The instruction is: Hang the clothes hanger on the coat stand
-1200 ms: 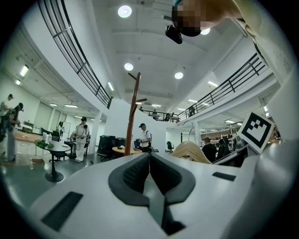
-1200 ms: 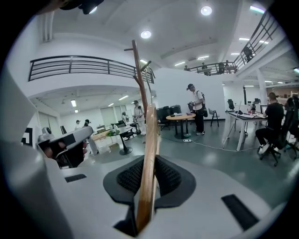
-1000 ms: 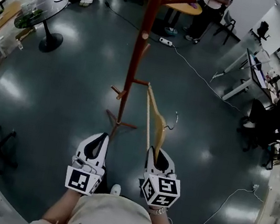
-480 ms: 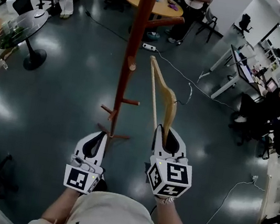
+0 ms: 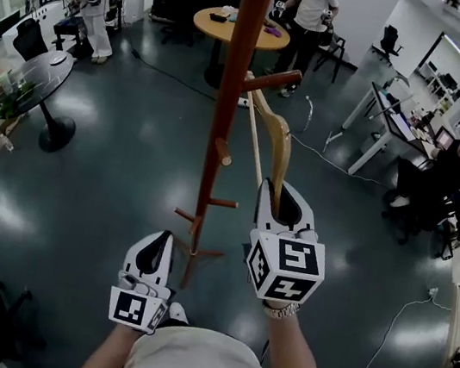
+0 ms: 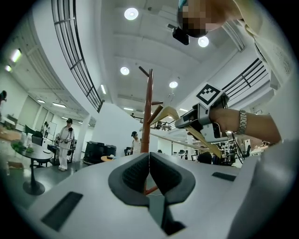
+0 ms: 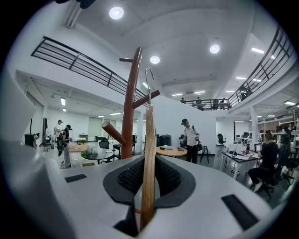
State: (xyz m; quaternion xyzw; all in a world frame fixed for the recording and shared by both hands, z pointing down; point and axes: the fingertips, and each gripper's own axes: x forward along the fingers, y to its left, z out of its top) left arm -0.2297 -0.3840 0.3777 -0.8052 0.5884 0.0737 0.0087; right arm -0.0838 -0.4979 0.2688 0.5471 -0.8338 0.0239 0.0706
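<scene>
The red-brown coat stand (image 5: 235, 92) rises in front of me, with an upper peg (image 5: 273, 81) slanting right and short pegs lower down. My right gripper (image 5: 280, 201) is shut on the lower end of a wooden hanger (image 5: 277, 143). The hanger reaches up to just beside the upper peg, and its metal hook (image 7: 148, 79) stands close to that peg (image 7: 147, 99). In the right gripper view the hanger's wood (image 7: 148, 158) runs upright between the jaws. My left gripper (image 5: 155, 248) hangs lower left of the pole, shut and empty (image 6: 149, 175).
The stand's feet (image 5: 192, 255) spread on the dark glossy floor. A round wooden table (image 5: 239, 27) and standing people are behind it. A round glass table (image 5: 33, 80) is at the left. Desks and a seated person (image 5: 444, 184) are at the right. A cable (image 5: 379, 335) crosses the floor.
My right gripper has lifted the hanger up and left, so its top now sits by the upper peg. The left gripper has dropped a little lower.
</scene>
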